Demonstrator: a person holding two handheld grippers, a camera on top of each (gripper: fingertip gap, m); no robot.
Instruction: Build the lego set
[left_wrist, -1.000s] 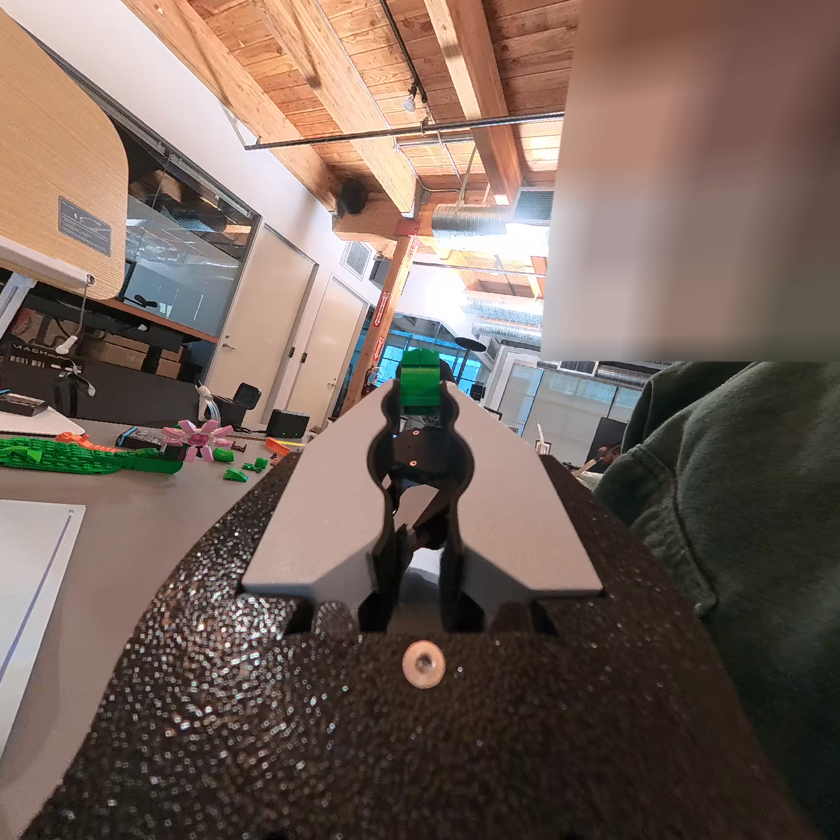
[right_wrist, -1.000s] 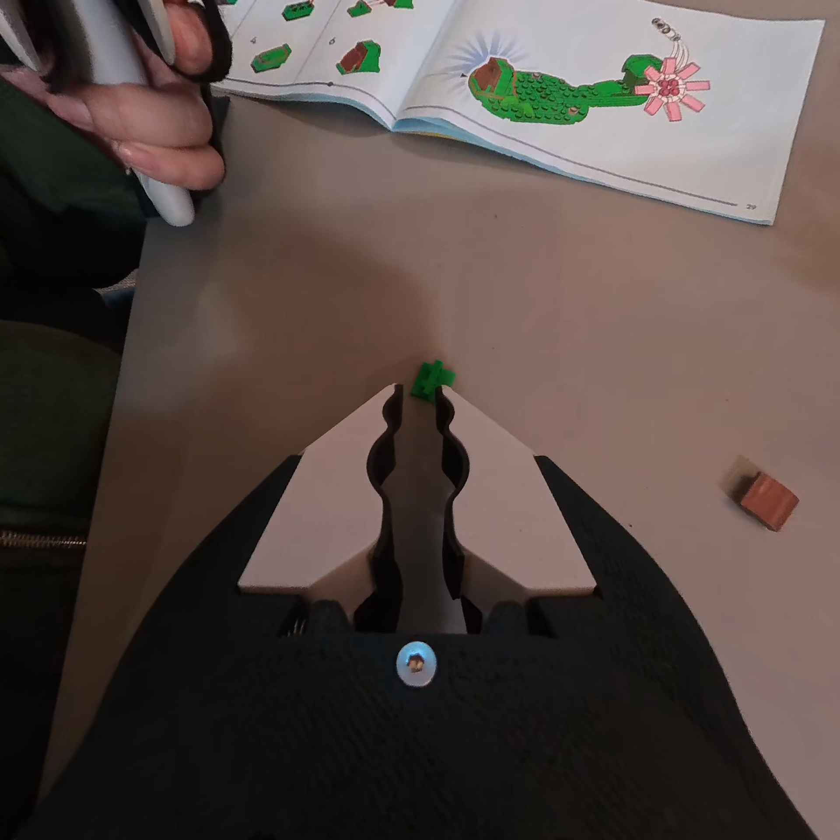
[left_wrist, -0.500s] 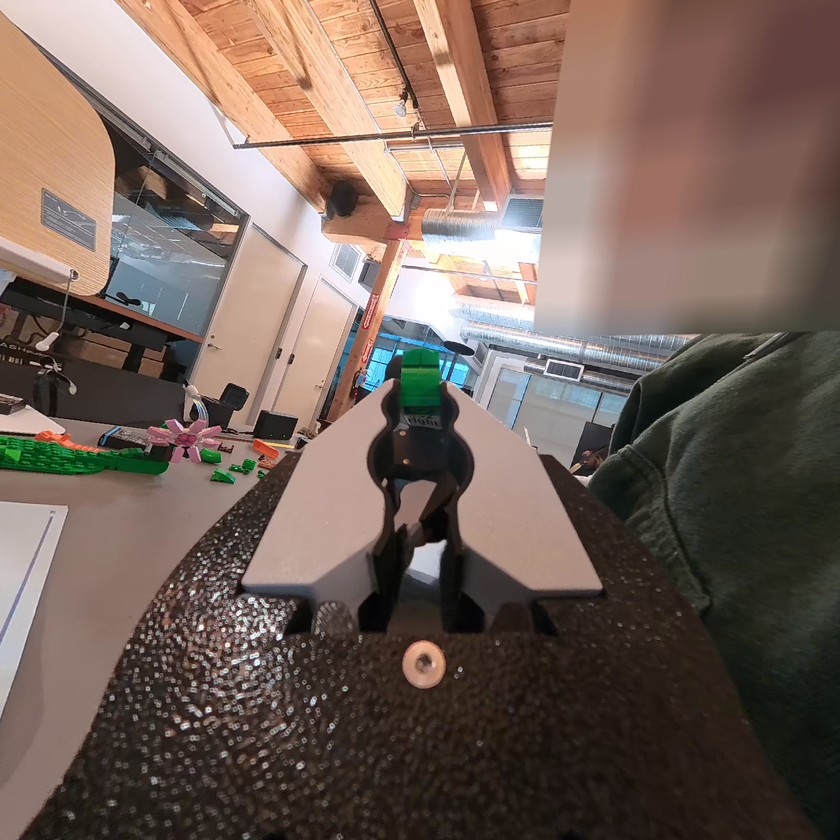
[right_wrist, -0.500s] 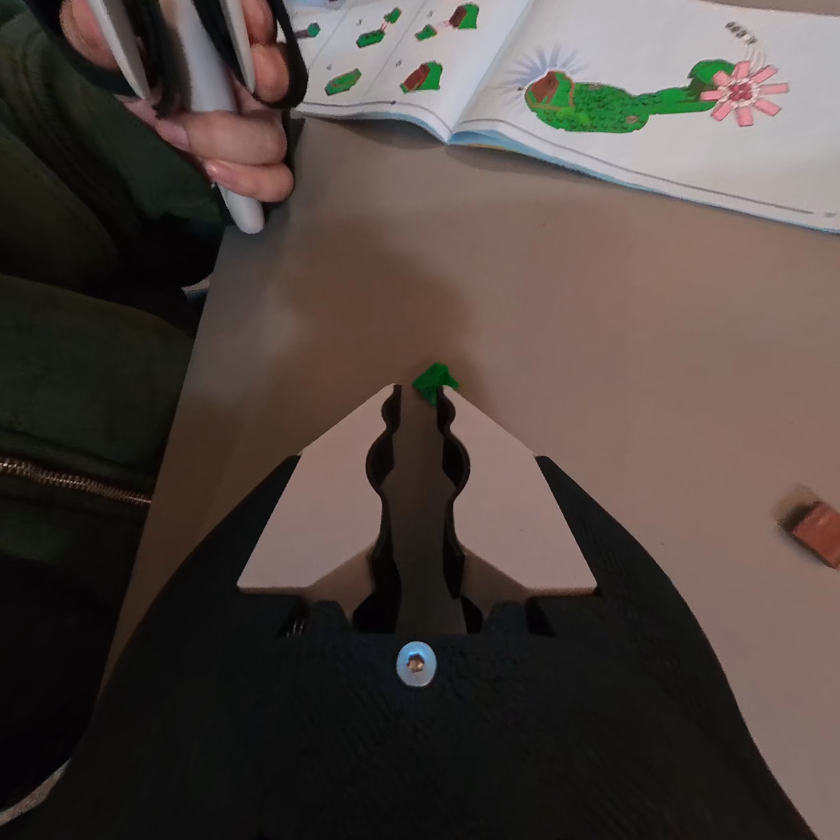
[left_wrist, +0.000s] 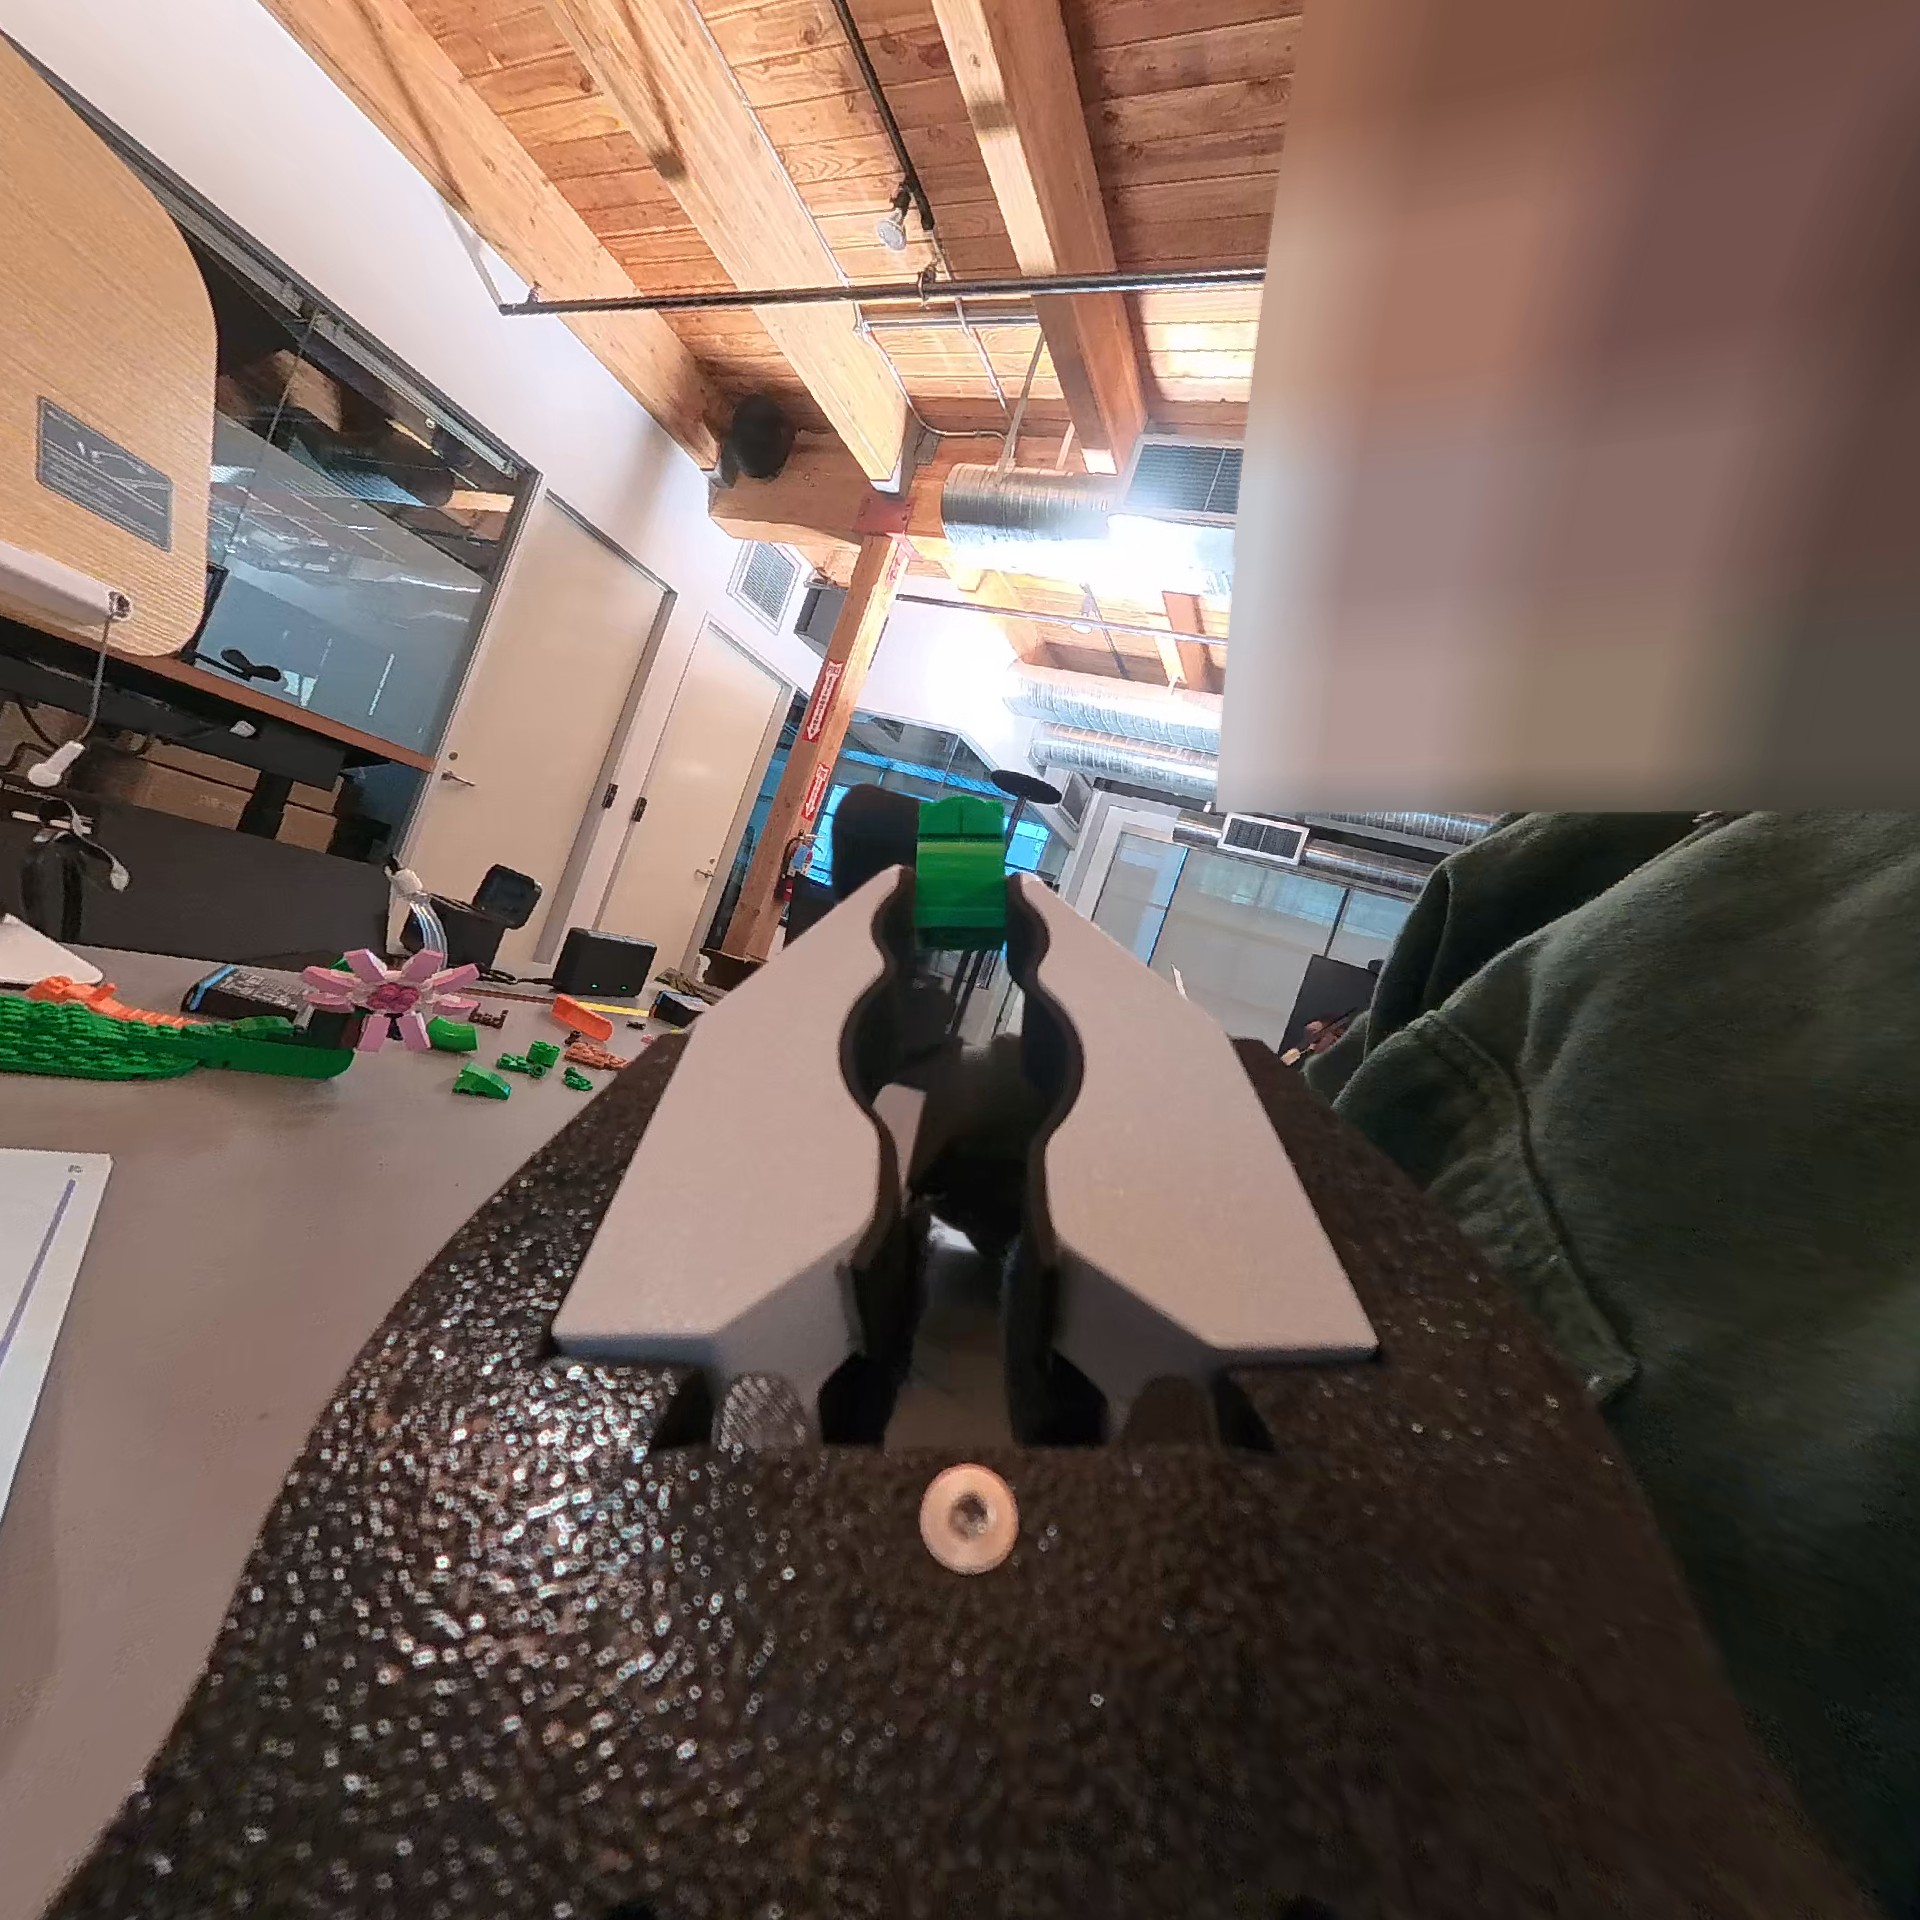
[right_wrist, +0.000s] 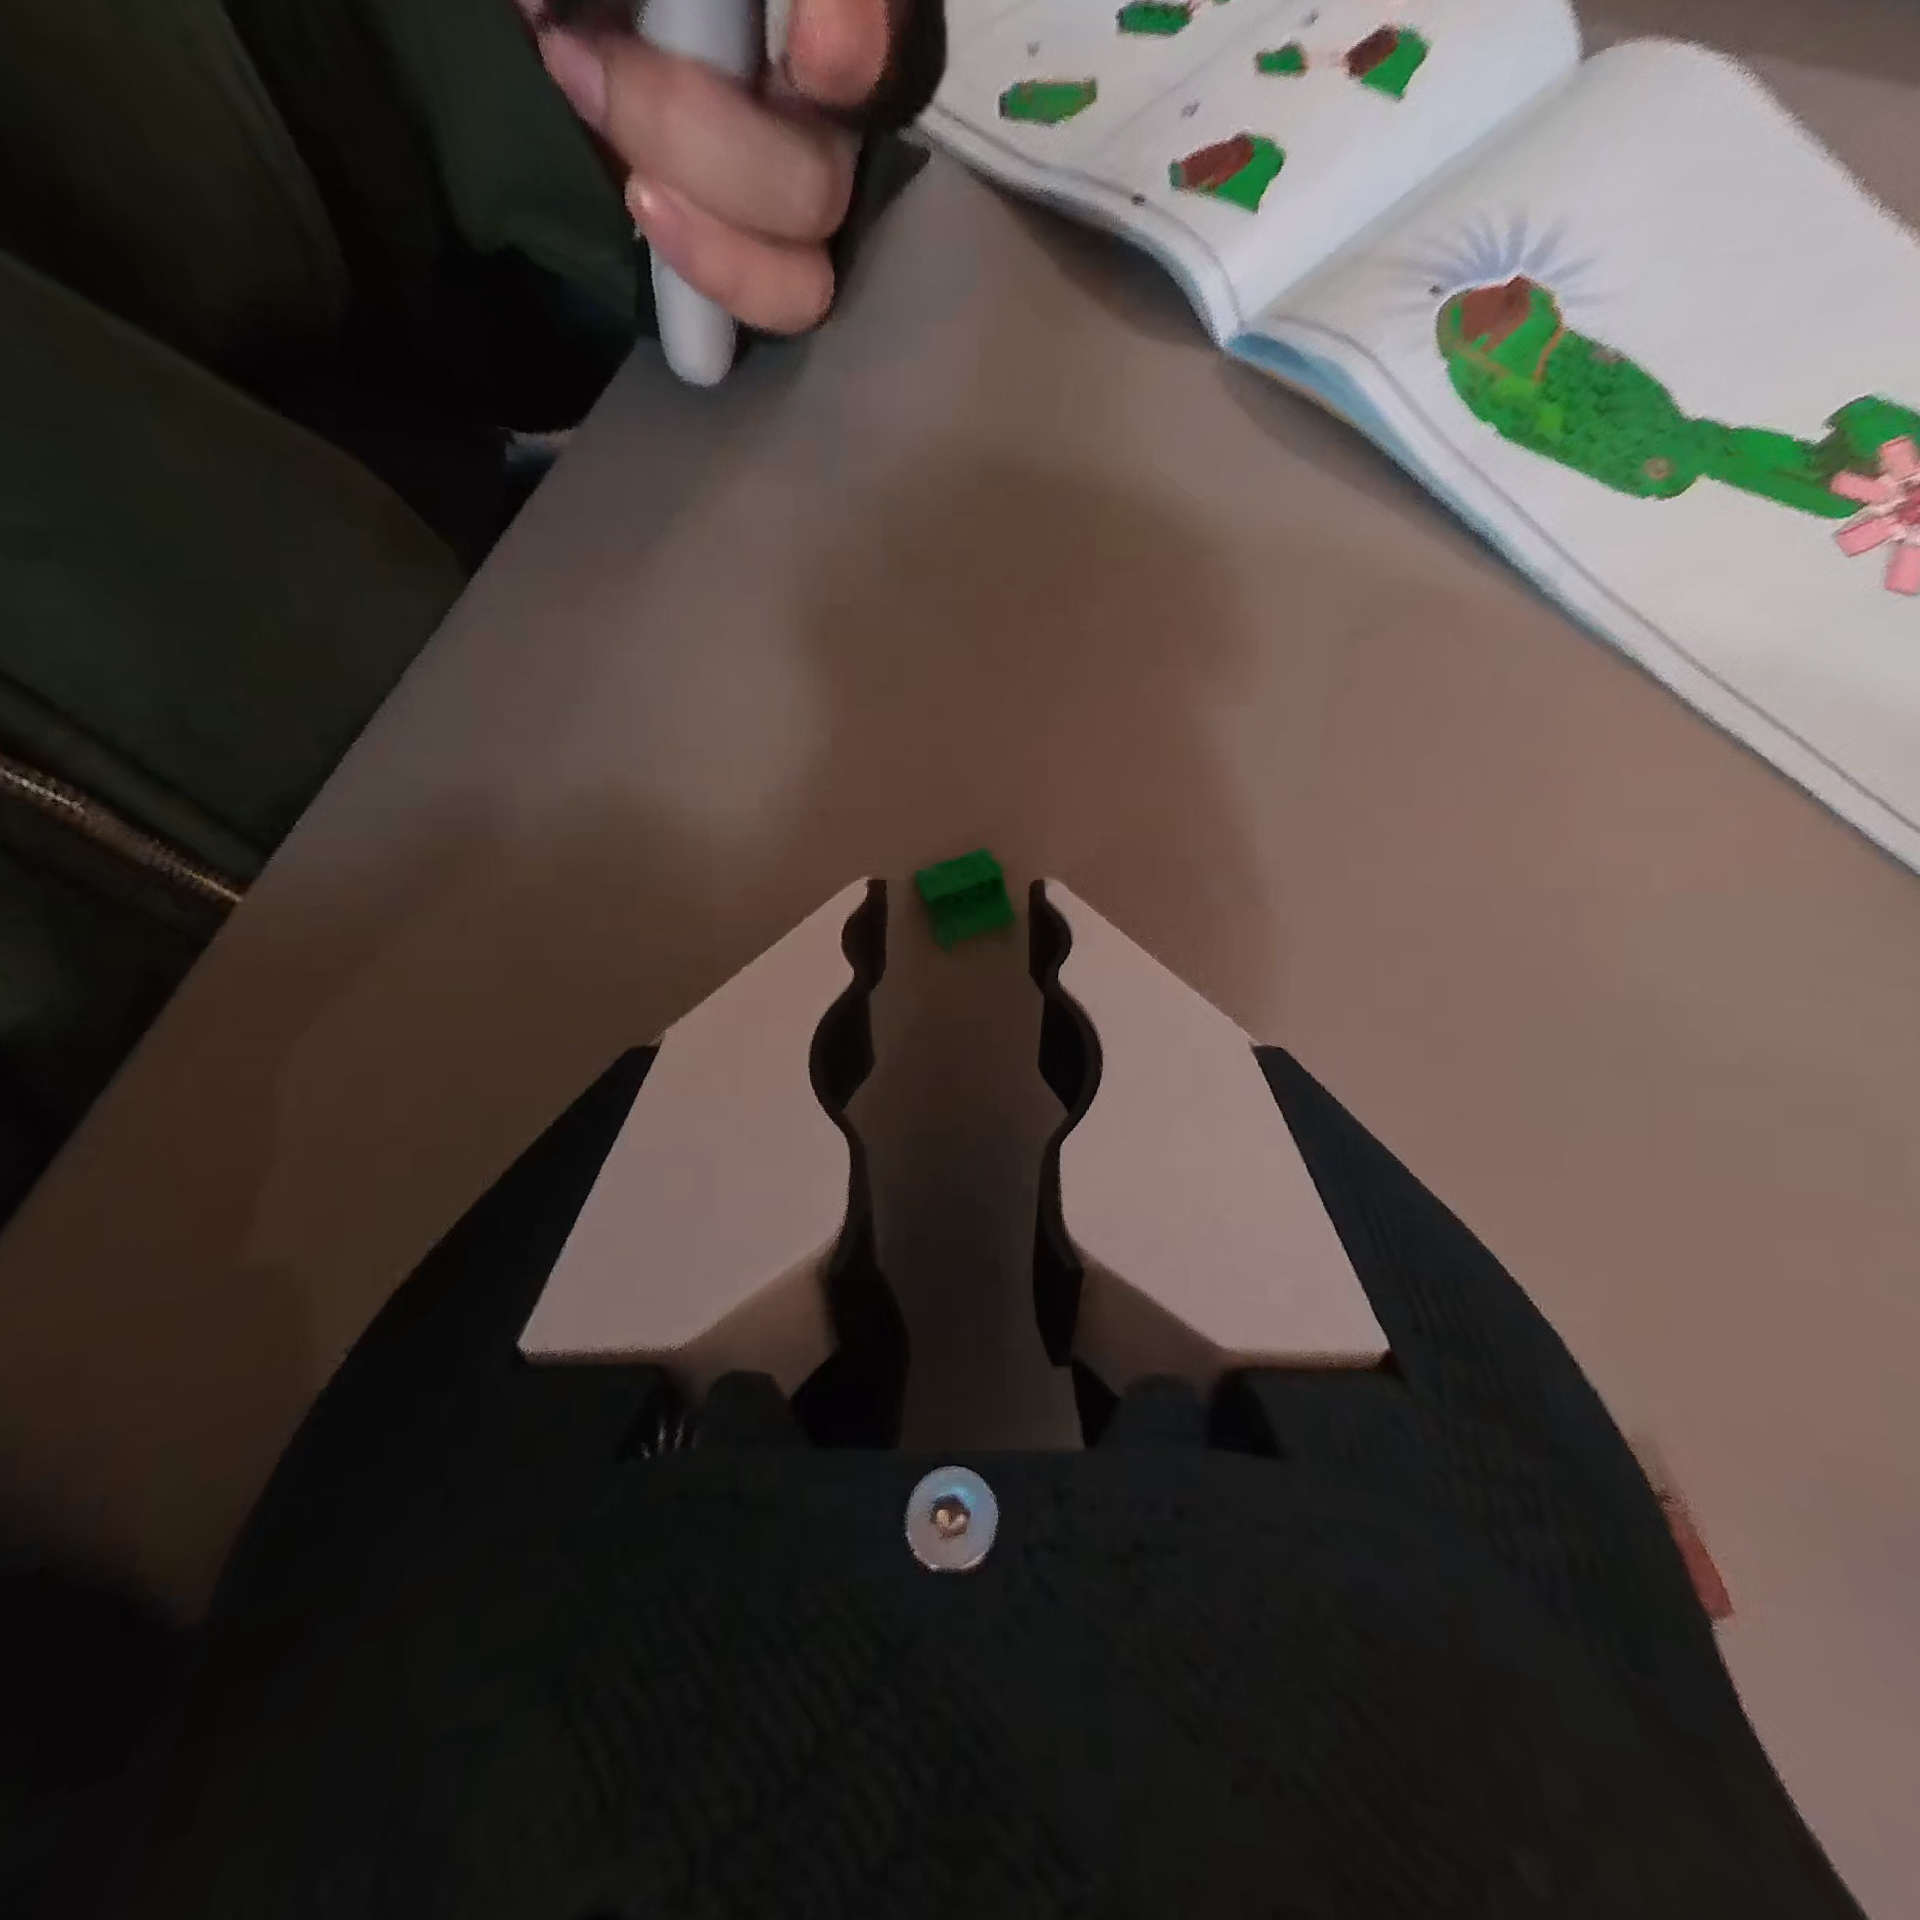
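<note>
My left gripper (left_wrist: 961, 894) is shut on a small green brick (left_wrist: 961, 871) and holds it up in the air, tilted toward the ceiling. My right gripper (right_wrist: 956, 899) is open and points down at the grey table (right_wrist: 1247, 727). A small green brick (right_wrist: 963, 898) lies on the table between its fingertips, touching neither. The green lego build with a pink flower (left_wrist: 390, 992) stands far left in the left wrist view, with several loose green, orange and brown pieces (left_wrist: 530, 1065) beside it.
An open instruction booklet (right_wrist: 1558, 343) lies at the far right of the table. A hand (right_wrist: 727, 177) holding the other gripper's handle is at the upper left by the table edge. A brown brick (right_wrist: 1699, 1579) lies at the right. A green-sleeved arm (left_wrist: 1662, 1195) fills the right side. My right fingertips sit around 15 centimeters from my left ones.
My right gripper has opened wider and turned, so the green brick on the table now sits between its tips. The left gripper has tilted slightly and still holds its brick.
</note>
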